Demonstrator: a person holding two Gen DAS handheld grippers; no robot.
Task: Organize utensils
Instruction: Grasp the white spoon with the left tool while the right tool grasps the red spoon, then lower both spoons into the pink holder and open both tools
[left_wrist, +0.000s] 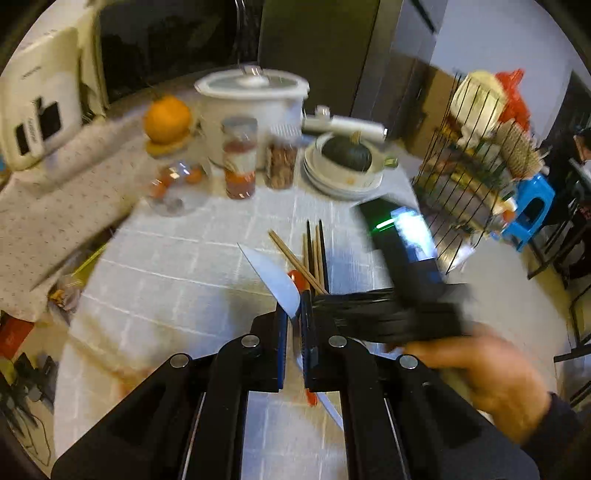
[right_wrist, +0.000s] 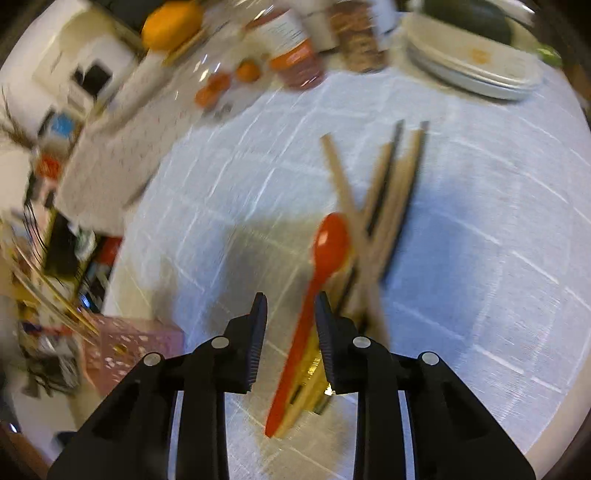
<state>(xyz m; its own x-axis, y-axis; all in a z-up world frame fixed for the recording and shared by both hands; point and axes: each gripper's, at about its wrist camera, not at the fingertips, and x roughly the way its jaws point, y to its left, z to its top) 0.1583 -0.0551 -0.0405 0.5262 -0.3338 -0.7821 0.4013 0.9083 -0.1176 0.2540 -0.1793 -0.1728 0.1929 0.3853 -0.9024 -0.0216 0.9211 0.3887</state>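
Utensils are all bunched mid-table on the white grid-pattern tablecloth (left_wrist: 177, 280): going left to right in the left wrist view, there's a silver-bladed kitchen knife (left_wrist: 275, 278) with its blade pinched between the nearly closed fingers of the left gripper (left_wrist: 294, 325), then a red plastic spoon (left_wrist: 298, 280) tucked right behind it, then a loose fan of wooden and black chopsticks (left_wrist: 314, 254) lying flat. Over in the right wrist view, the right gripper (right_wrist: 290, 314) sits with its jaws moderately apart, gripping nothing, straddling the spoon's handle, with something gold and shiny underneath that's too blurry to make out.
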